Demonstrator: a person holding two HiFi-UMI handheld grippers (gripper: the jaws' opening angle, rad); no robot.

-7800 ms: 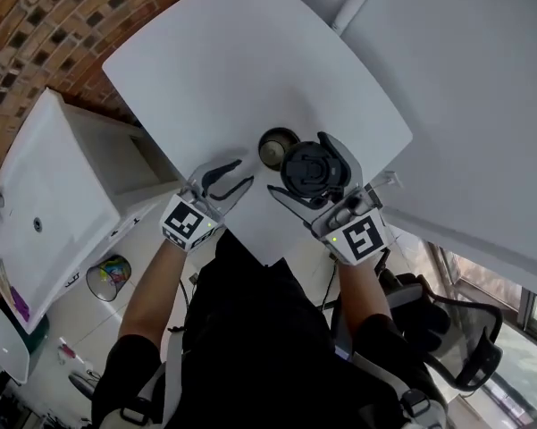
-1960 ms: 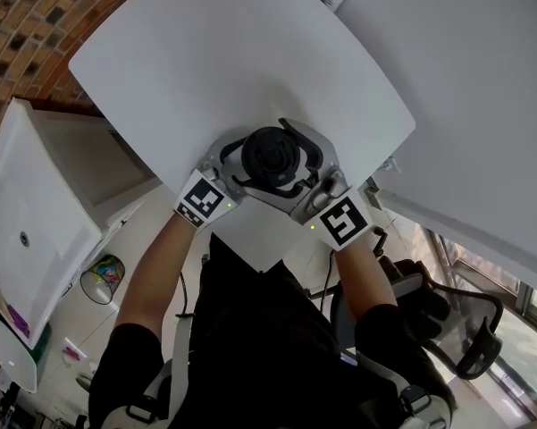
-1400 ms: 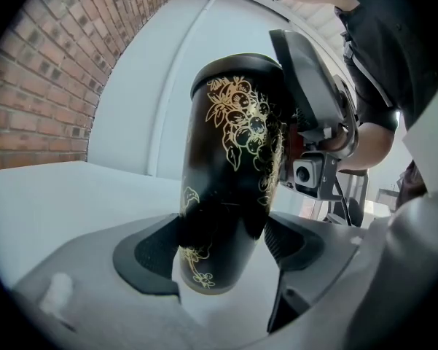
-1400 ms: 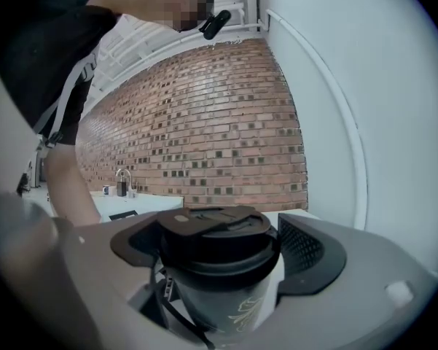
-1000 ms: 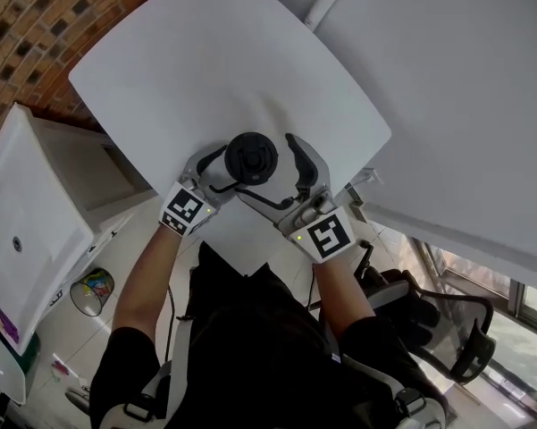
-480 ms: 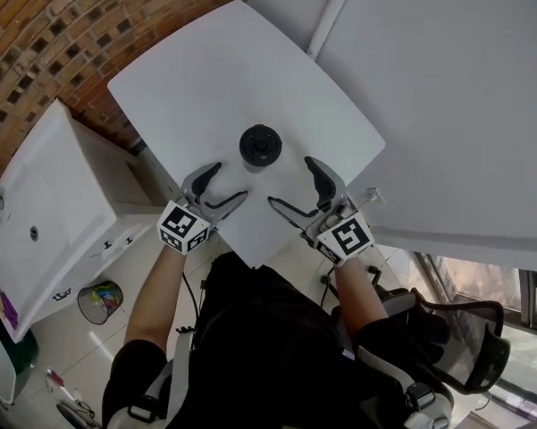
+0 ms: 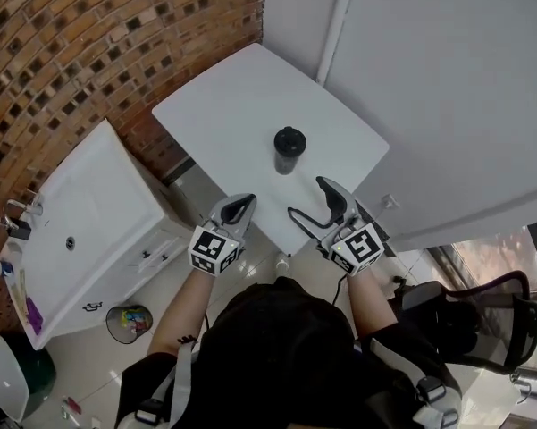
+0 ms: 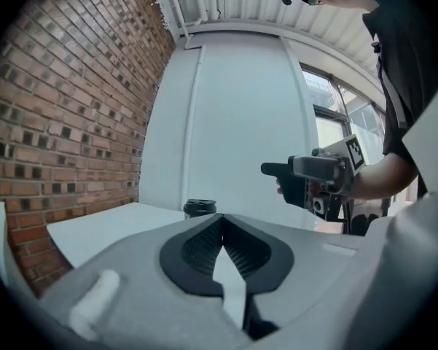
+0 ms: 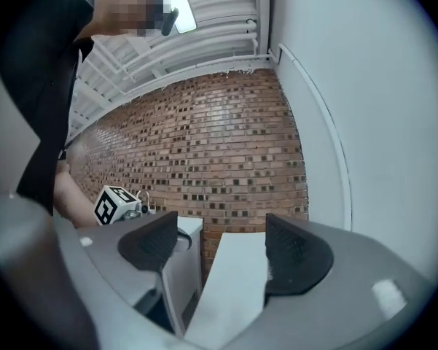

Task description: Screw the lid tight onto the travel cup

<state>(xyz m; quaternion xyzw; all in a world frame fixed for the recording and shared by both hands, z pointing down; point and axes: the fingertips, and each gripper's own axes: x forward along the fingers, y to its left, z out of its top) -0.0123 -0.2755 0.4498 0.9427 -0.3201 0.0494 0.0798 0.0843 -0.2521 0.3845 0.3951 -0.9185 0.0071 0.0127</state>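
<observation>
The dark travel cup point(image 7: 289, 149) stands upright on the white table point(image 7: 223, 105) with its black lid on, and nothing touches it. Both grippers hang off the table's near edge, well back from the cup. My left gripper point(image 7: 242, 206) is shut and empty, its pads point(image 8: 223, 243) meeting, and the cup point(image 8: 199, 208) is small beyond them. My right gripper point(image 7: 310, 199) is open, and its jaws have just been closing with nothing between them. In the right gripper view its fingertips point(image 9: 226, 250) frame only the table point(image 9: 237, 283); the cup is out of that view.
A white cabinet with a sink top point(image 7: 89, 231) stands left of the table against the brick wall point(image 7: 89, 34). A small bin point(image 7: 130, 322) sits on the floor below. A white wall with a pipe point(image 7: 337, 25) runs behind; an office chair point(image 7: 482, 320) is at the right.
Both grippers have drawn back from the cup toward the person, past the table's near edge. The left jaws went from open to shut. The right jaws narrowed a little.
</observation>
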